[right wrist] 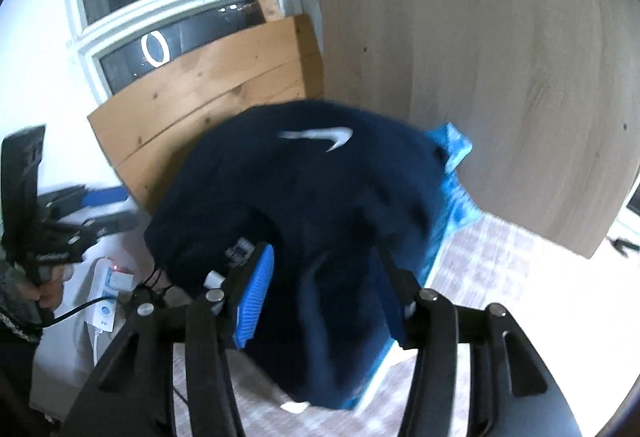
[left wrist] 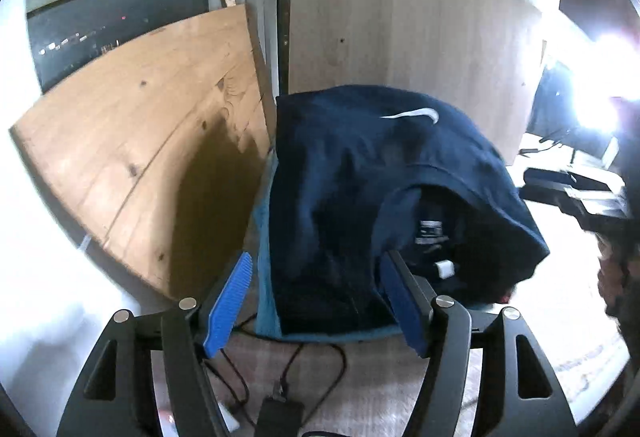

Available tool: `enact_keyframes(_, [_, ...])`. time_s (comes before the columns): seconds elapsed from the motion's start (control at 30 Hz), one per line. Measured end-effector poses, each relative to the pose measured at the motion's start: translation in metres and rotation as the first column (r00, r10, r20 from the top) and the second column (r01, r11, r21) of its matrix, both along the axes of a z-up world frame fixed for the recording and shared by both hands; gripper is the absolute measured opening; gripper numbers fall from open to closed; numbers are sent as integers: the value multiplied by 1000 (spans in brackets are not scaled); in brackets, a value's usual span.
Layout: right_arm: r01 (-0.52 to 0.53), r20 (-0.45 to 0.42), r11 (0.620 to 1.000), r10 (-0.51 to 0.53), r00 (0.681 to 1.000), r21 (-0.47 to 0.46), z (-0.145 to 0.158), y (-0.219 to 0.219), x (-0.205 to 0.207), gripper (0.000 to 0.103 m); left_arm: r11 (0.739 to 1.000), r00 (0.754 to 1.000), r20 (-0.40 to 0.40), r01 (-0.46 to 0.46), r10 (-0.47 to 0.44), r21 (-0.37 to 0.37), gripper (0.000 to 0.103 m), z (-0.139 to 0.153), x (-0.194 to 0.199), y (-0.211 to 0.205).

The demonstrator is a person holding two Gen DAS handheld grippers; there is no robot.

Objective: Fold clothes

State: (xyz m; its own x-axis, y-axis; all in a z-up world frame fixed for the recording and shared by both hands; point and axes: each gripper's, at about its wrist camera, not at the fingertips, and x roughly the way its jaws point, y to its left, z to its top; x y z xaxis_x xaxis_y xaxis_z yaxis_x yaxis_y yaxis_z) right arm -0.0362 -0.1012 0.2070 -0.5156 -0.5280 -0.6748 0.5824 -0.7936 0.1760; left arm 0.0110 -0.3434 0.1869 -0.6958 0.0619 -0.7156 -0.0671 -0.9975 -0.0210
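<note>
Navy Nike sweatshirt (left wrist: 360,197) sits bundled on a light-blue garment (left wrist: 264,237) beside the leaning pine board (left wrist: 140,141). Left gripper (left wrist: 316,297) spread wide, empty, at its near edge. Right gripper (right wrist: 320,289) spread too, cloth lying between its fingers, seemingly nearer.

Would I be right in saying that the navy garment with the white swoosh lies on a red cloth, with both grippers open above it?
Not quite: the cloth under the navy garment is light blue, not red, as the right wrist view shows along its edge. The rest stands: the garment carries a white swoosh, and the left gripper and right gripper are both open.
</note>
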Motion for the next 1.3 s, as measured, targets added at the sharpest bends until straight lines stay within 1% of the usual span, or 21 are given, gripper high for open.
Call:
enact_keyframes(0.03, [17,23,1000,-17,1000,10,-7,-4,2,53,1000,1000,27,2,-2,-6,69,-10,-1,-1])
enact_keyframes(0.13, [86,130,993,-95,987,76,-31,-7,7,54,1000,992,126,-7,11,-27,70,-39,-5,-4])
enact_keyframes(0.17, [103,147,989,-117,982,103,-38,-8,8,54,1000,991,130,-15,18,-23,70,-40,1,-5])
enact_keyframes(0.23, [129,149,984,-148,978,126,-40,-3,18,54,999,990,140,-31,32,-16,70,-42,13,-8])
enact_keyframes(0.33, [181,129,971,-202,971,160,-34,8,40,55,999,991,128,-42,44,-18,70,-32,34,-4])
enact_keyframes(0.43, [233,104,954,-255,961,189,-26,20,62,56,999,994,111,-14,17,-36,72,-16,57,8])
enact_keyframes(0.6, [272,63,945,-287,956,182,-11,31,92,58,999,996,85,28,-26,-20,73,7,76,33])
enact_keyframes(0.73, [275,34,945,-286,958,179,2,38,110,58,999,997,79,12,-8,-50,73,18,87,49])
enact_keyframes(0.77, [275,26,945,-284,958,178,5,40,115,58,998,997,78,-4,8,-61,74,22,92,54])
enact_keyframes(0.87, [262,8,950,-267,964,170,15,47,127,58,992,993,69,-89,95,-86,74,32,106,59])
enact_keyframes(0.9, [251,-1,953,-254,967,170,18,50,132,58,990,991,66,-112,118,-86,74,35,111,61])
enact_keyframes(0.97, [231,-21,957,-231,973,178,22,55,141,58,989,988,64,-138,142,-59,74,40,121,68])
enact_keyframes(1.1, [190,-49,963,-184,982,193,27,72,155,58,986,983,78,-167,167,-4,75,47,140,85])
enact_keyframes(1.2, [169,-50,967,-163,985,191,30,90,165,58,980,977,74,-198,200,-25,75,49,156,104])
enact_keyframes(1.3, [150,-51,970,-142,989,190,31,109,172,58,976,973,71,-218,220,-30,75,50,169,121])
